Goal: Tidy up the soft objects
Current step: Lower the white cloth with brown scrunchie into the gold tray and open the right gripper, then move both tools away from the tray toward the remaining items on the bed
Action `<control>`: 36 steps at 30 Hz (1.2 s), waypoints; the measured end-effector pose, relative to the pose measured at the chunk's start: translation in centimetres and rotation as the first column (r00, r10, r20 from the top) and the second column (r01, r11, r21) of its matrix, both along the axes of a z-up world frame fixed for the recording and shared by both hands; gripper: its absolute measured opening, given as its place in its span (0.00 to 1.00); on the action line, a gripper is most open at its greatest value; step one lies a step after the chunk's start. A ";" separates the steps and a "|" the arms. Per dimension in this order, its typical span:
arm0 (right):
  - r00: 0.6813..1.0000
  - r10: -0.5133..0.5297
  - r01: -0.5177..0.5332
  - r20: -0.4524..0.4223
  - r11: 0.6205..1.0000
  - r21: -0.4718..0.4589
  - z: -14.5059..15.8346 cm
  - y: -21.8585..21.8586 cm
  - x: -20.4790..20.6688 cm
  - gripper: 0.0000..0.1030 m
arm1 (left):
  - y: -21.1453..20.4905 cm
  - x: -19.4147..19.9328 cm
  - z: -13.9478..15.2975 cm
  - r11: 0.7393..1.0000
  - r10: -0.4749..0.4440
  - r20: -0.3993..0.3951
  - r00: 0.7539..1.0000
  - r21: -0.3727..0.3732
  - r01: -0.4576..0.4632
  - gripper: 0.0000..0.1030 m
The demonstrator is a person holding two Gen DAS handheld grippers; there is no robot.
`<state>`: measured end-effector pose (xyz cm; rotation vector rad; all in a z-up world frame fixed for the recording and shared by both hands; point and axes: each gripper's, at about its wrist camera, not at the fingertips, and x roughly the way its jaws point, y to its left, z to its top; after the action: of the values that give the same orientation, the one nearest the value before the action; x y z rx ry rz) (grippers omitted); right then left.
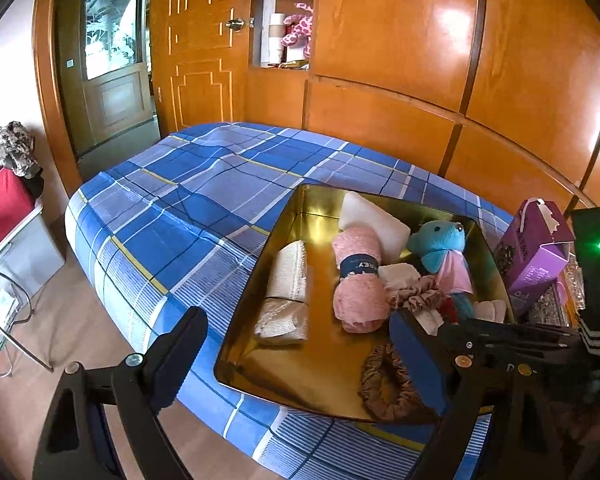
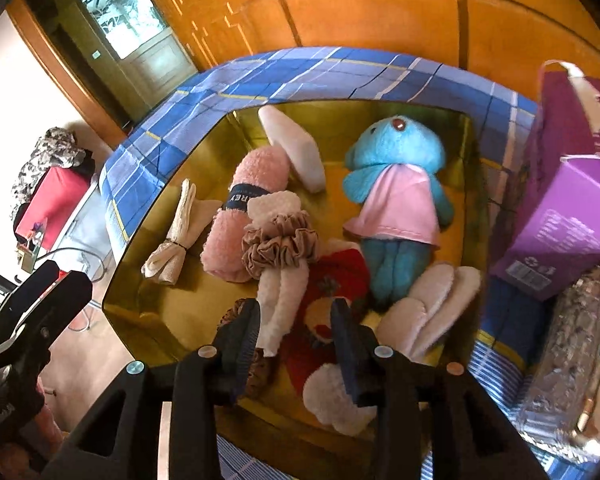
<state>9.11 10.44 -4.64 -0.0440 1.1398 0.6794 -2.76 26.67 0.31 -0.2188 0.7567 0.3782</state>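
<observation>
right wrist view: our right tool (image 2: 296,320) hangs part-open over the red soft toy (image 2: 332,280) at the gold tray's (image 2: 148,280) near edge, seemingly releasing it; next we lift clear. left tool (image 1: 296,344) gapes empty.

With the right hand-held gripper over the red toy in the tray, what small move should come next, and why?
Probably lift the right hand-held gripper straight up and clear. Its jaws stand apart over the red toy, pads not visibly pressing it, and the toy already lies inside the gold tray among the other soft things.
</observation>
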 end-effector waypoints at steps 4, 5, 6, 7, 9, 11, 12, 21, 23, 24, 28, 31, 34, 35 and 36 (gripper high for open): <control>0.998 -0.021 0.022 0.053 1.000 -0.008 1.0 -1.2 -0.8 0.35 | -0.6 0.0 0.2 1.000 -0.018 0.003 1.000 -0.002 0.018 0.90; 0.998 -0.024 0.025 0.064 1.000 -0.010 1.3 -1.4 -1.0 0.35 | -0.8 0.1 0.2 1.000 -0.023 0.004 1.000 0.000 0.023 0.90; 0.996 -0.029 0.030 0.084 0.999 -0.012 1.6 -1.7 -1.3 0.35 | -1.0 0.1 0.2 1.000 -0.029 0.003 1.000 0.001 0.029 0.90; 0.994 -0.033 0.035 0.103 0.999 -0.013 1.9 -2.0 -1.5 0.35 | -1.2 0.2 0.2 0.999 -0.036 0.003 0.999 0.002 0.036 0.90; 0.989 -0.050 0.052 0.141 0.999 -0.012 2.7 -2.8 -2.0 0.35 | -1.5 0.2 0.2 0.999 -0.047 0.002 0.999 0.005 0.047 0.90; 0.984 -0.064 0.067 0.167 0.998 -0.014 3.1 -3.3 -2.3 0.35 | -2.1 0.3 0.3 0.998 -0.061 -0.002 0.998 0.014 0.061 0.90; 0.981 -0.072 0.075 0.180 0.997 -0.015 3.4 -3.7 -2.5 0.35 | -2.2 0.4 0.3 0.998 -0.067 -0.002 0.998 0.016 0.067 0.90; 0.952 -0.128 0.139 0.280 0.990 -0.020 5.1 -7.1 -4.0 0.35 | -4.9 0.5 0.3 0.990 -0.140 -0.015 0.990 0.032 0.141 0.90; 0.948 -0.137 0.148 0.289 0.989 -0.017 5.3 -7.7 -4.3 0.35 | -5.4 0.5 0.3 0.988 -0.152 -0.018 0.988 0.032 0.153 0.90; 0.945 -0.143 0.155 0.294 0.988 -0.015 5.4 -8.0 -4.5 0.35 | -5.7 0.5 0.3 0.986 -0.161 -0.019 0.987 0.033 0.162 0.90; 0.932 -0.173 0.184 0.320 0.983 -0.006 5.9 -9.9 -5.3 0.35 | -6.7 0.4 0.5 0.980 -0.195 -0.019 0.981 0.041 0.196 0.90; 0.924 -0.200 0.212 0.327 0.977 0.001 6.1 -11.6 -5.7 0.35 | -7.9 0.3 0.9 0.971 -0.234 -0.013 0.972 0.051 0.235 0.90; 0.912 -0.241 0.252 0.331 0.968 0.011 6.4 -14.2 -6.0 0.35 | -9.3 0.4 1.4 0.959 -0.277 -0.003 0.961 0.058 0.277 0.90; 0.910 -0.250 0.261 0.332 0.965 0.010 6.3 -14.8 -6.1 0.35 | -9.9 0.4 1.6 0.953 -0.298 0.004 0.955 0.064 0.297 0.90; 0.905 -0.267 0.281 0.332 0.960 0.006 6.3 -16.3 -6.2 0.35 | -10.4 0.4 1.9 0.946 -0.317 0.010 0.948 0.071 0.316 0.90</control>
<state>2.94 -5.85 1.64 -0.0302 0.8152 0.3773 -2.41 16.25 2.20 -0.0339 0.7422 0.0955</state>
